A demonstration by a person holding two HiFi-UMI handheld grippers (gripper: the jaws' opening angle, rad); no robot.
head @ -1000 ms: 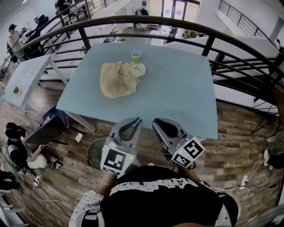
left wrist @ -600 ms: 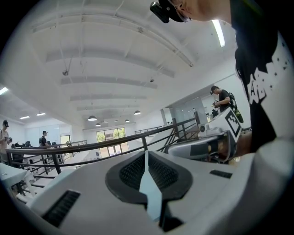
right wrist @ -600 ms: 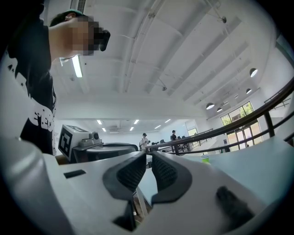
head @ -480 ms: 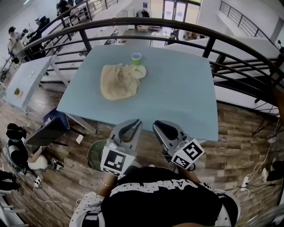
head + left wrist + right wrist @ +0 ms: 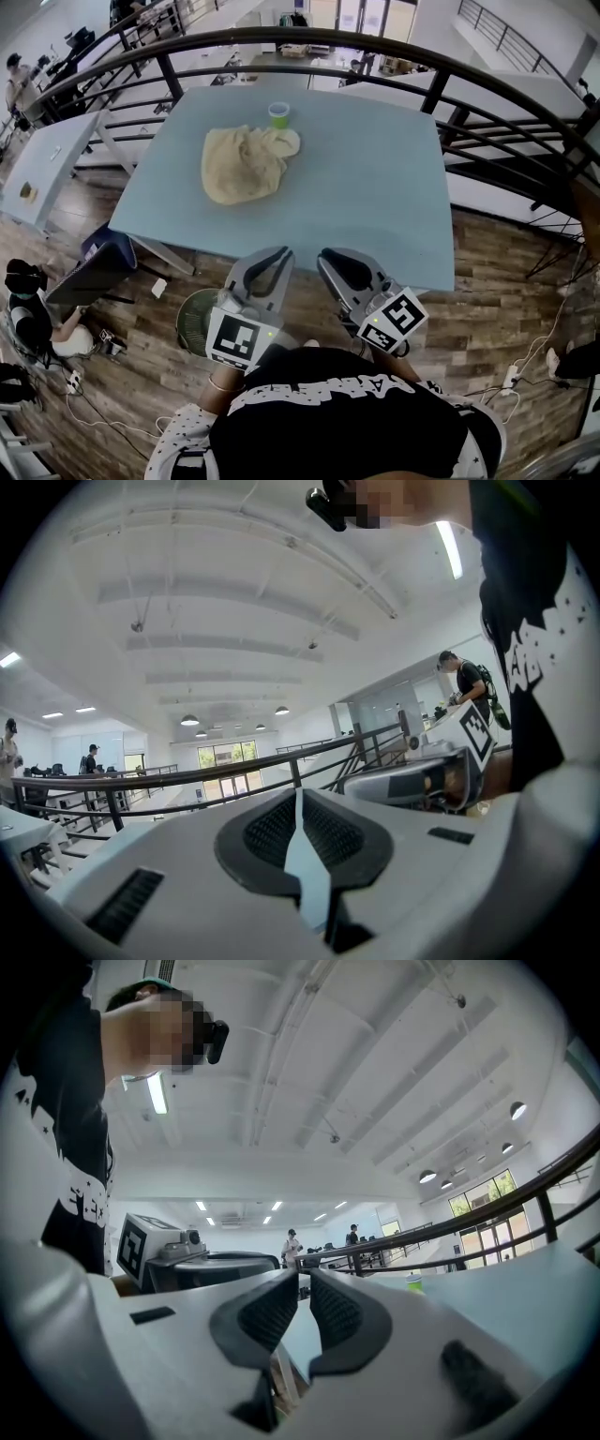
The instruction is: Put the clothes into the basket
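Observation:
A crumpled beige garment (image 5: 242, 165) lies on the far left part of the light blue table (image 5: 375, 197). On the floor by the table's near left corner stands a round green basket (image 5: 192, 319), partly hidden by my left gripper (image 5: 282, 252). Both grippers hover side by side at the table's near edge, far from the garment. The left gripper (image 5: 296, 801) is shut with nothing in it. My right gripper (image 5: 324, 254) (image 5: 302, 1286) is also shut and empty.
A small green cup (image 5: 278, 114) stands just behind the garment and also shows in the right gripper view as a green cup (image 5: 413, 1283). A dark curved railing (image 5: 487, 80) runs round the table's far and right sides. Cables and bags (image 5: 23, 281) lie on the wooden floor at the left.
The head view has shifted a little, so the table sits slightly further left in the picture. Neither gripper has moved, and the garment lies as before.

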